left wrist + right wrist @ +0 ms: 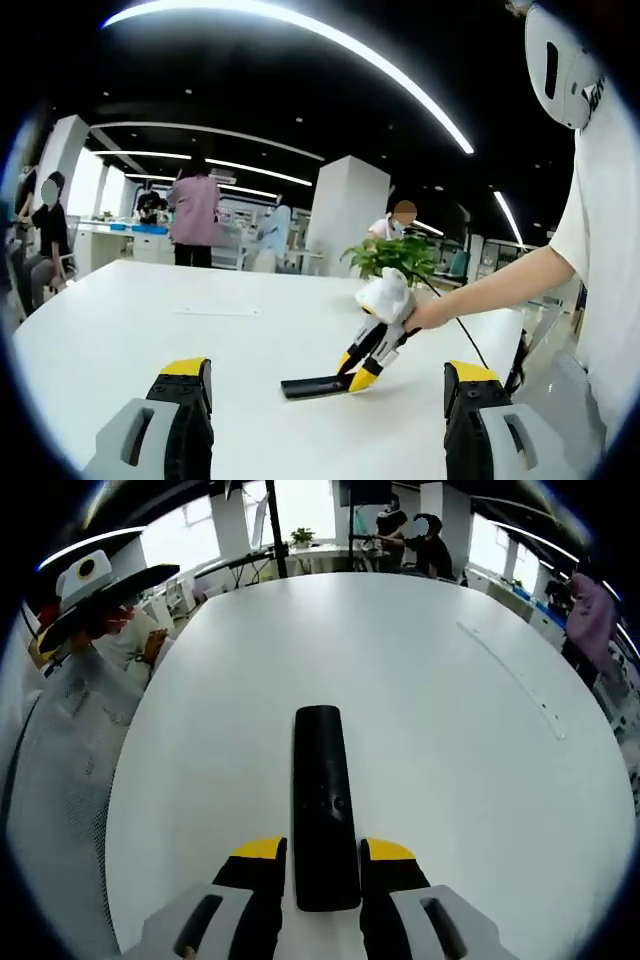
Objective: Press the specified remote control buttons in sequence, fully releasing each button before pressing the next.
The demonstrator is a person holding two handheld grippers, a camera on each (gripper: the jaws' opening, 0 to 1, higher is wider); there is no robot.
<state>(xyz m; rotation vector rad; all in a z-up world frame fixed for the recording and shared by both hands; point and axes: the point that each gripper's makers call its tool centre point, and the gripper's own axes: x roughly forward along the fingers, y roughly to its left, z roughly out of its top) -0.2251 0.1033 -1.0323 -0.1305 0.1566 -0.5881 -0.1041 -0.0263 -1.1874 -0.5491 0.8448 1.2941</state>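
A black remote control [324, 810] lies lengthwise on the white table [470, 740], its near end between the yellow-tipped jaws of my right gripper [323, 852], which is shut on it. In the left gripper view the remote [312, 386] rests flat on the table [200, 320], and the right gripper [362, 374] slants down onto its right end, held by a person's hand [425, 315]. My left gripper [328, 374] is open, its jaws wide apart and low over the table, nearer than the remote and not touching it.
A potted green plant [392, 255] stands at the table's far edge behind the right gripper, with a thin black cable [465, 330] running past it. Several people [195, 215] stand or sit beyond the table. A person in white [70, 710] is at the table's left side.
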